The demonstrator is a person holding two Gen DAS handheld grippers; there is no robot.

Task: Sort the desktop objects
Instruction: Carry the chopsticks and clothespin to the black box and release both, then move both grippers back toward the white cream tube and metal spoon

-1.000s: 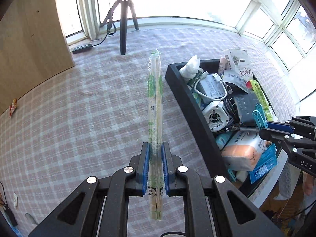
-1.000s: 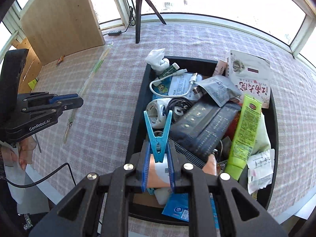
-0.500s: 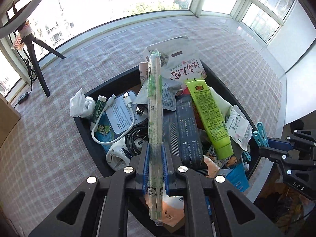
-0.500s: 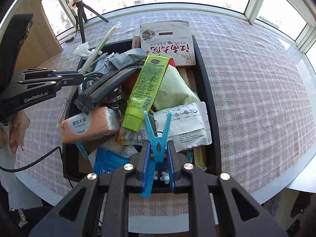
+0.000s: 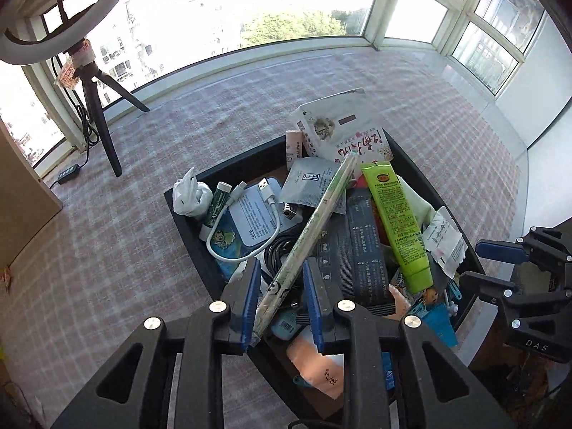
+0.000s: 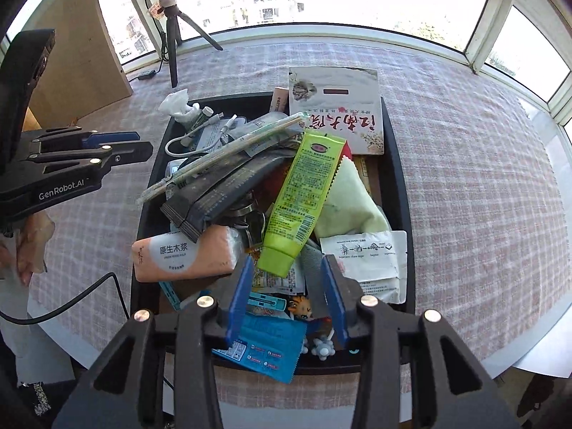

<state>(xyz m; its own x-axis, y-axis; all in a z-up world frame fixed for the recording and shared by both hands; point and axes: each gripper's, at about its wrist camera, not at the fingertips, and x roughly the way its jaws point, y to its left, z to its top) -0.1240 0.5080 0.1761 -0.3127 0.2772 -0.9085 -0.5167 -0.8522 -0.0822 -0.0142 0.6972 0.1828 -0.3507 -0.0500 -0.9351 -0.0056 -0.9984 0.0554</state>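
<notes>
Blue-padded left tongs [image 5: 280, 304], half a second ago pinched on the wrapped chopsticks [image 5: 314, 228], now stand spread; the chopsticks have dropped free and lie slanted across the clutter in the black tray [image 5: 193, 239], the lower end between the parted pads, whether touching the left pad cannot be told. The right tongs [image 6: 287, 300], half a second ago clamped on a blue clothespin, are likewise spread with nothing between the pads; a blue clip [image 6: 266, 301] now lies in the tray's near end, beside a small tiger figure [image 6: 302, 306].

Tray contents, right wrist view: green tube [image 6: 304, 202] lying diagonally over a pale yellow cloth [image 6: 348, 203]; peach tissue pack [image 6: 182, 255] at the near left; dark flat packets [image 6: 221, 187] beneath the chopsticks; white sachet [image 6: 364, 255] at the near right; printed pouch [image 6: 336, 111] propped over the far rim; blue packet [image 6: 264, 346] overhanging the near rim. A white USB cable [image 5: 250, 236] loops at the far left corner in the left wrist view.

The tray rests near the edge of a counter covered by a pink checked cloth [image 6: 464, 164]. Bay windows surround the counter; a ring light on a tripod [image 5: 93, 96] stands at the far left, next to a wooden panel [image 6: 71, 57].

Both tongs hover over the tray's near end, the left appearing at the left margin of the right wrist view, over the counter just beside the tray.
</notes>
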